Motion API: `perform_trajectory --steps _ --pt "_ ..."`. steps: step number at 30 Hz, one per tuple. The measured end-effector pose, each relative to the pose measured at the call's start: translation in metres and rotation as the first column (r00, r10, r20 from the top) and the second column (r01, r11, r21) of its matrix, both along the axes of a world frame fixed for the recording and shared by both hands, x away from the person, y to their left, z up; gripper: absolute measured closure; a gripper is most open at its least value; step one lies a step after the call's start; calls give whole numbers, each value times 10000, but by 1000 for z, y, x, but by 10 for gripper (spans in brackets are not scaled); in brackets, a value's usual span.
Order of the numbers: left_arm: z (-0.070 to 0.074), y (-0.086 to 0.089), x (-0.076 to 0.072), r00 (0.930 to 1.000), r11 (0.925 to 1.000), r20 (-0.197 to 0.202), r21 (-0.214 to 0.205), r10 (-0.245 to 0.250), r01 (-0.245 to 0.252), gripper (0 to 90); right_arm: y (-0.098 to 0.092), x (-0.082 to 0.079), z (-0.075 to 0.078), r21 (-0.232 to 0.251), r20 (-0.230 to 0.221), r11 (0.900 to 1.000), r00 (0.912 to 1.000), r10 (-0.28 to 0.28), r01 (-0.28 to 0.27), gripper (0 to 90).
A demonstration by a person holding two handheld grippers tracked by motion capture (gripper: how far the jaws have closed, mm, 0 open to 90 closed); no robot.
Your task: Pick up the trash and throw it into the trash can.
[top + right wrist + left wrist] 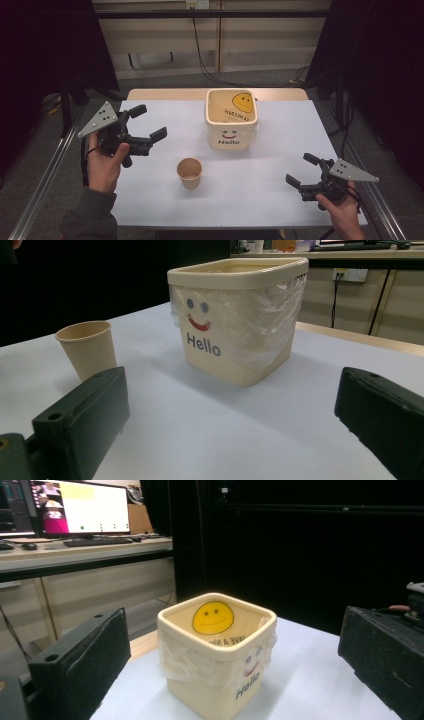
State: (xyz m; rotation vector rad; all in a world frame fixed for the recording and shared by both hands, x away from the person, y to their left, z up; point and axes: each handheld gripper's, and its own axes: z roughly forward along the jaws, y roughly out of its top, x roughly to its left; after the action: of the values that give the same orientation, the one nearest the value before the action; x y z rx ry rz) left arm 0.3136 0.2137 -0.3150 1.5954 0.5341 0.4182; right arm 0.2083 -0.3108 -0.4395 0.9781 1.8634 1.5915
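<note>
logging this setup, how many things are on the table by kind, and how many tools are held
paper cup: 1
cream "Hello" bin with a plastic liner: 1
hand-held tool, both open and empty: 2, the left tool and the right tool
total: 4

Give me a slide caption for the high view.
Two open handheld claws, left and right, flank a paper cup and a smiley "Hello" bin.

Dim, soft overhead light on the table point(280, 195), black surroundings, faint shadows, blurred near jaws.
</note>
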Motion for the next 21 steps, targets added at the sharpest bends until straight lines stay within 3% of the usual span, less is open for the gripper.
perform_trajectory --steps 4,12,16,18,20,21 --pt "0 -4 3 9997 9998 -242 151 -96 100 3 0 0 0 22 -7 10000 10000 13 -13 6" --pt "7 -19 13 9926 9879 -1070 1378 -569 715 7 0 1 0 -63 -19 10000 10000 66 -66 7" --pt "9 -28 18 9869 9728 -1481 2115 -634 942 8 1 1 -1 -66 -138 9999 9999 84 -85 6" --pt "10 -33 20 9801 9593 -1853 2565 -713 1183 8 1 1 -1 -62 -101 10000 9999 61 -61 7" --pt "9 -38 22 9720 9400 -2250 3123 -673 1373 8 1 1 -1 -52 -81 10000 9999 66 -67 6" --pt "9 -38 22 9720 9400 -2250 3123 -673 1373 8 1 1 -1 -108 -69 9999 9999 100 -101 7"
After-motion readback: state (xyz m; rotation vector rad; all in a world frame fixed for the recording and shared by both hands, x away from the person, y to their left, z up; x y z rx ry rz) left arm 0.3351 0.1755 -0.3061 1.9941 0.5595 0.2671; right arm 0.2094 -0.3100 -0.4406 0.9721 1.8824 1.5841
